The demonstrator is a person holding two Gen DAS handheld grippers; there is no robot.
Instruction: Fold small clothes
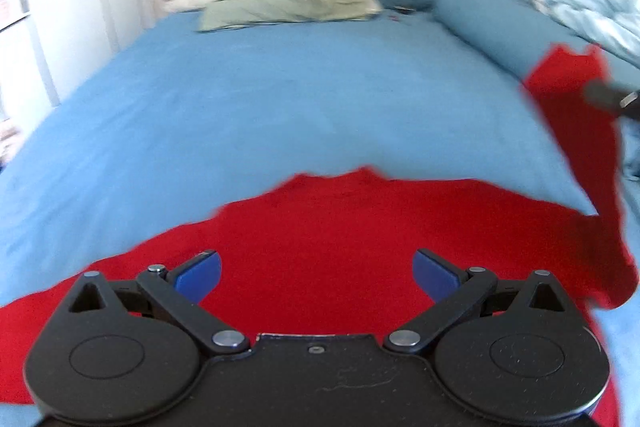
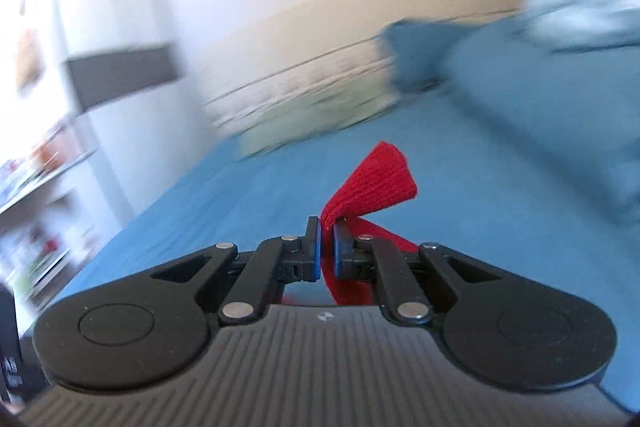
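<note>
Cloth point(image 1: 320, 227), red and knitted, lies spread on the blue bed point(image 1: 240, 99) right under the left gripper point(image 1: 316, 273), whose 2 blue-padded fingers stand wide apart above it, holding nothing. The right gripper point(image 2: 327, 247) is clamped on a ribbed edge of the cloth, lifted off the bed at the right side, near a blue pillow point(image 1: 492, 15).

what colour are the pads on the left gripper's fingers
Dark blue pads on the open left gripper, shown best in the left wrist view.
</note>
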